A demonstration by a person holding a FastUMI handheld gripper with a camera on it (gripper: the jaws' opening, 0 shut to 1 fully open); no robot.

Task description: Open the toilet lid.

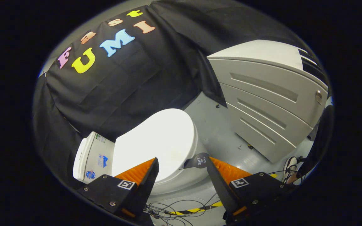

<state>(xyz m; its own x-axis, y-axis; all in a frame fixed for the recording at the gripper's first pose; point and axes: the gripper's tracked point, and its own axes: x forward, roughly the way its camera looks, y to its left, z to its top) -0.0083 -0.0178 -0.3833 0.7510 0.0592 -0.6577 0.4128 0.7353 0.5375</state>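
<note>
A white toilet stands on the grey floor below me, its lid (159, 141) lying closed over the bowl. The tank (88, 158) sits behind it against the black cloth wall. A dark strap tab (197, 161) sticks out from the lid's front rim, close to my right finger. My gripper (182, 164) hovers above the front part of the lid, open, its fingers wide apart with only the lid's edge seen in the gap between them. Neither finger touches the lid or the tab.
A grey drawer cabinet (262, 103) stands to the right of the toilet. Thin cables (181, 205) and a yellow-black tape strip (200, 208) lie on the floor in front of the bowl. A person's shoe (291, 168) is at the far right.
</note>
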